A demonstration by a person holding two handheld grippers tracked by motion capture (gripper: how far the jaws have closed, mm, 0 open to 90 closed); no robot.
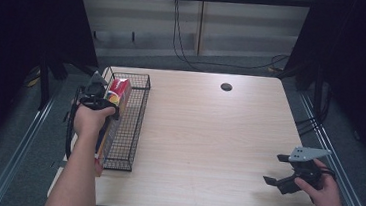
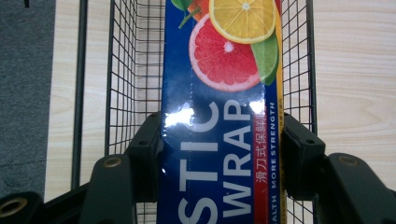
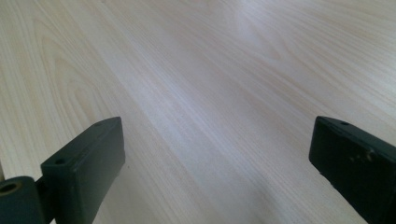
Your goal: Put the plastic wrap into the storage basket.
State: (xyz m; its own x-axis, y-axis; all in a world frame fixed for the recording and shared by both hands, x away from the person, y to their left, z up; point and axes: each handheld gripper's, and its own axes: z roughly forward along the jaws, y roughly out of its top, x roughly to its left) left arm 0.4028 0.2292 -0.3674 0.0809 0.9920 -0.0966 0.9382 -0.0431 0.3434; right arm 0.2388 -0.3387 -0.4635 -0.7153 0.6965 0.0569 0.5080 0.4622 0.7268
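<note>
The plastic wrap box (image 2: 219, 116) is long and deep blue, printed with a grapefruit slice, an orange slice and a lime wedge above white letters, with a red strip of Chinese text down one side. The left tool (image 2: 223, 147) is clamped on it, one black jaw pressed to each long side, holding it in the black wire basket (image 1: 131, 123), its red end (image 1: 118, 87) toward the far end. That basket runs along the left edge of the light wood bench (image 1: 208, 135), its wire walls close on both sides of the box. To the right the bench lies bare out to a dark round hole (image 1: 226, 87) near the far edge. The right tool (image 1: 276, 170) sits at the near right corner, jaws wide apart over plain wood.
</note>
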